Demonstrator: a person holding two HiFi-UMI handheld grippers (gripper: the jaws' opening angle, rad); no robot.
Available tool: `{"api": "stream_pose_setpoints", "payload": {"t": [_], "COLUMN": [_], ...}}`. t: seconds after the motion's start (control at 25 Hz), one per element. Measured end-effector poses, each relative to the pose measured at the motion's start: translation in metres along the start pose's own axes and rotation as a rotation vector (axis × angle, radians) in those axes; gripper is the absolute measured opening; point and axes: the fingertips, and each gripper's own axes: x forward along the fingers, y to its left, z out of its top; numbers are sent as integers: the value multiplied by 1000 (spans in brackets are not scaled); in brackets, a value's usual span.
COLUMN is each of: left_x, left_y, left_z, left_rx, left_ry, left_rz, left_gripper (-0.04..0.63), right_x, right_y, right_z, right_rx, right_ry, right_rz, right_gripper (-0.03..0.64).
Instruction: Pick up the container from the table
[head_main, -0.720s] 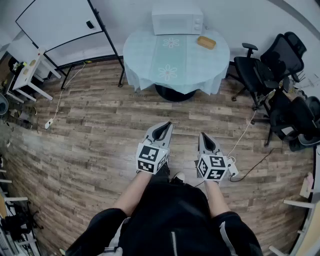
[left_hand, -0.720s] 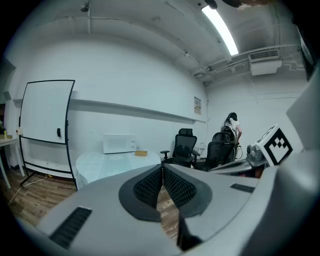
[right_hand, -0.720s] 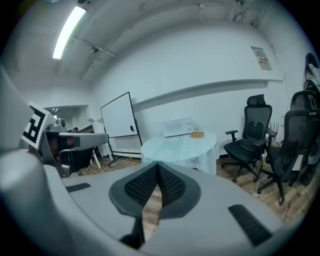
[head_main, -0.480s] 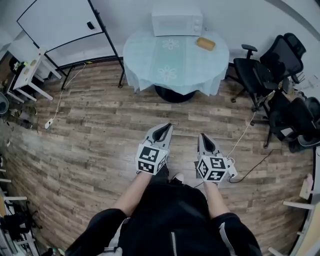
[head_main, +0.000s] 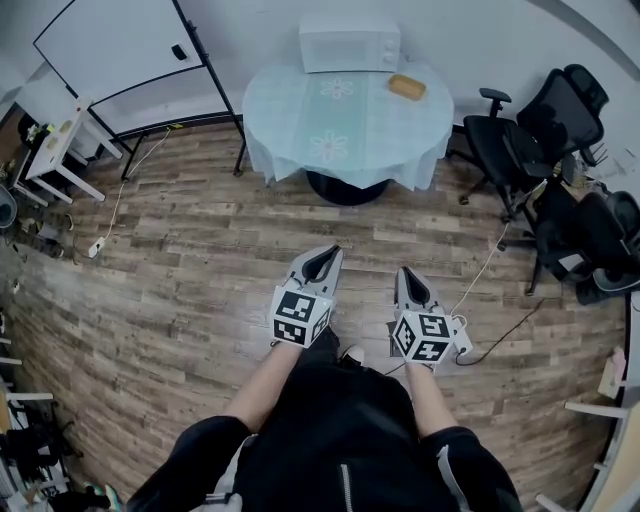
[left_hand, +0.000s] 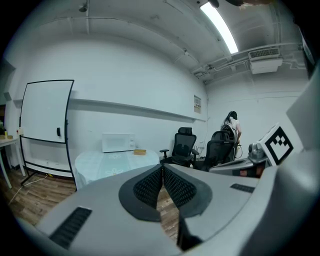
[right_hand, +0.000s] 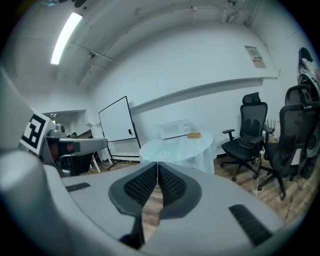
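Nearest us, over the wooden floor, we hold the left gripper (head_main: 322, 254) and the right gripper (head_main: 408, 273), both clenched shut on nothing. Well ahead stands the round counter (head_main: 290, 135). The container (head_main: 406, 86) lies at its far right edge, just beside the microwave (head_main: 349, 47), with its long axis roughly crosswise to us. We judge our right gripper the nearer.

Head view looks steeply down, both gripper views face forward, all three share the far table (head_main: 345, 110)
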Motion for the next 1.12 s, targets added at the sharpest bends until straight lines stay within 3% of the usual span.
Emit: {"api": "stream_pose_setpoints", "payload": {"t": [0.52, 1.12], "left_x": [47, 180], "left_y": [5, 71], "left_z": [1, 30], "left_rx": [-5, -41], "left_ry": [22, 39], "left_rz": [-42, -100], "left_gripper": [21, 21], "right_x": [26, 147], "right_y": [-22, -73], "right_z": [2, 53], "right_rx": [40, 51], "right_ry": [28, 59], "right_rz": [1, -36], "right_gripper": [25, 25]}}
